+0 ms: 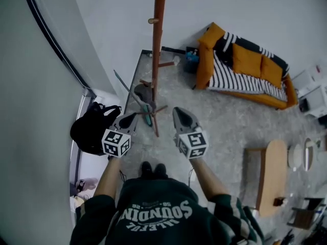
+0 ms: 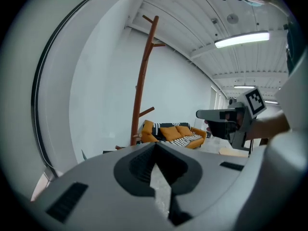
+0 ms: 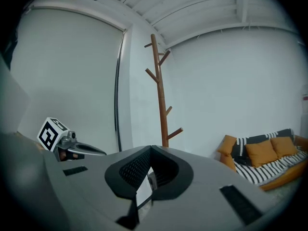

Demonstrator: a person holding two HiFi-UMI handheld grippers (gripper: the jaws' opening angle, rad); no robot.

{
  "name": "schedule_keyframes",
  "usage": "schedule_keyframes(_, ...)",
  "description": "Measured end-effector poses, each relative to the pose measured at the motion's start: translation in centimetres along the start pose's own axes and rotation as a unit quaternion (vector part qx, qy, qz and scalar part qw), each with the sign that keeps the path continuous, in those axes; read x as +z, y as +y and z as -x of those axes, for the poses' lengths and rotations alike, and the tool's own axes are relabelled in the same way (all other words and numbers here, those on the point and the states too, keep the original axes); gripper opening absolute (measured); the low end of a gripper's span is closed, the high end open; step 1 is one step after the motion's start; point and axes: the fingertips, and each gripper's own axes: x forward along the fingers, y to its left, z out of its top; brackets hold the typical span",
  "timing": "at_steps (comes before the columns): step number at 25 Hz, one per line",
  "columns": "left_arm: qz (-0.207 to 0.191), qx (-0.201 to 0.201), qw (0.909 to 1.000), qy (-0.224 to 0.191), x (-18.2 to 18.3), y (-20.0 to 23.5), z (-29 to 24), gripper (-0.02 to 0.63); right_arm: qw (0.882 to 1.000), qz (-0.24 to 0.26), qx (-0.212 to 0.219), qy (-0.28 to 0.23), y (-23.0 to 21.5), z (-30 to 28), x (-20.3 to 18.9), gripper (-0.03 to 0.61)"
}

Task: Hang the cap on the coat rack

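Head view looks down on a grey speckled floor (image 1: 225, 121) in a white-walled room. An orange sofa with a black-and-white striped throw and orange cushions (image 1: 245, 70) stands against the far wall, at the right. The tall brown wooden coat rack with short side pegs (image 1: 157, 45) rises straight ahead of the person, and its spread feet rest on the floor just beyond the two grippers. None of the pegs that show carries anything. A light wooden low table (image 1: 273, 172) stands at the right, well apart from the rack. A black backpack (image 1: 93, 129) lies on the floor at the left, by the wall.

The left gripper (image 1: 134, 115) and right gripper (image 1: 179, 111) are held side by side and point toward the rack's foot. Each gripper's own view shows its jaws closed tip to tip with nothing between them. A small dark grey rounded shape (image 1: 144, 92), which may be the cap, lies on the floor beside the rack's base, clear of both grippers.
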Motion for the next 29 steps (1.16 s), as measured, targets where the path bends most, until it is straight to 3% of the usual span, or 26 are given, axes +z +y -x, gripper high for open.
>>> schedule_keyframes(7,-0.004,-0.010,0.9999,-0.012,0.9,-1.3,-0.1,0.002,0.999,0.007,0.008,-0.038,0.5,0.6,0.2,-0.002)
schedule_keyframes(29,0.000,-0.012,0.9998,-0.018,0.9,-1.9,0.2,0.002,0.999,0.010,0.026,-0.027,1.3,1.1,0.2,-0.002)
